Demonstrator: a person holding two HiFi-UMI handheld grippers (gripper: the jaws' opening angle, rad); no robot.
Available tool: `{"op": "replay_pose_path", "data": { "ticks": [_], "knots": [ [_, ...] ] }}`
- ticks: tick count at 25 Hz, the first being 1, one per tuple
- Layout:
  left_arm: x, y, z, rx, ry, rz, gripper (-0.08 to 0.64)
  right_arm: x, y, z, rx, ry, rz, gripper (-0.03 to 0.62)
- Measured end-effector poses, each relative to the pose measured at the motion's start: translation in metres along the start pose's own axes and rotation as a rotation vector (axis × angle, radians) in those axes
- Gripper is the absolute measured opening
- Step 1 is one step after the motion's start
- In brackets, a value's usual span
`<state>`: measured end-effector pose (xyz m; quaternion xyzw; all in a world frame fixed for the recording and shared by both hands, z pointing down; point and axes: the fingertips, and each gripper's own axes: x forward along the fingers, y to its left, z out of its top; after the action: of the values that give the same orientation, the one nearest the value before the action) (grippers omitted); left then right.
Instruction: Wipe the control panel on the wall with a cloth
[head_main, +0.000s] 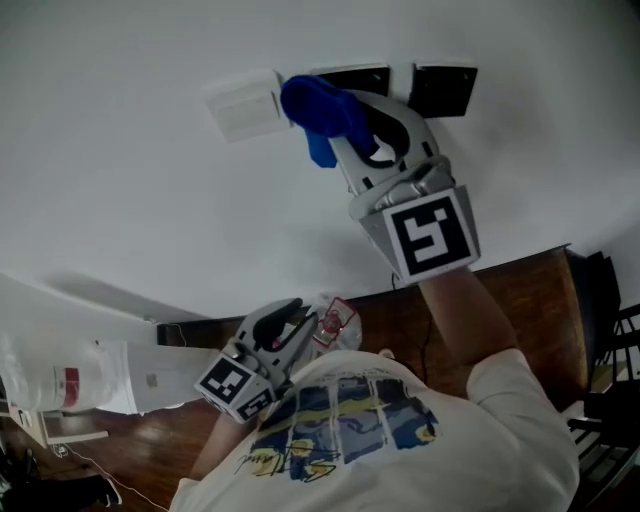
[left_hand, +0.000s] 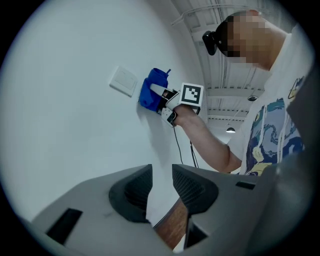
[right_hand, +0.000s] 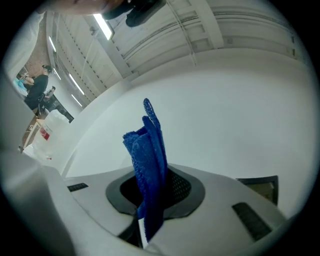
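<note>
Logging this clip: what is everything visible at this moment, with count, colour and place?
cloth: one, blue, at the wall between switch plate and panels
control panels: two, black, side by side on the wall; left one partly covered
switch plate: one, white, on the wall left of the cloth
wall: one, white
jug: one, white with red label, lower left
wooden surface: one, brown, below the wall
shirt: one, pale, blue-yellow print
right gripper: grey, raised, jaws shut on the cloth
left gripper: grey, held low, jaws apart, empty
</note>
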<state>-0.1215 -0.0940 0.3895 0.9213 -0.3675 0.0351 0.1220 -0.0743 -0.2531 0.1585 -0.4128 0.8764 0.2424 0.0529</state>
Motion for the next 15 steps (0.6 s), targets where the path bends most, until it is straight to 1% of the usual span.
{"op": "replay_pose_path", "data": {
  "ticks": [4,7,10,15],
  "knots": [
    [-0.011,0.003,-0.004,0.003,0.008,0.013,0.11,0.011,0.004,0.004,0.016,-0.021,-0.009,0.086],
    [-0.012,0.007,-0.001,0.003,0.003,0.01,0.11,0.005,-0.008,0.001,0.009,-0.011,-0.039,0.086],
    [-0.001,0.001,0.001,0.007,0.002,-0.01,0.11,-0.01,-0.033,-0.005,0.006,0.011,-0.088,0.086],
    [0.024,-0.013,0.002,0.016,0.012,-0.049,0.11,-0.045,-0.09,-0.014,-0.023,0.026,-0.19,0.086]
  ]
}}
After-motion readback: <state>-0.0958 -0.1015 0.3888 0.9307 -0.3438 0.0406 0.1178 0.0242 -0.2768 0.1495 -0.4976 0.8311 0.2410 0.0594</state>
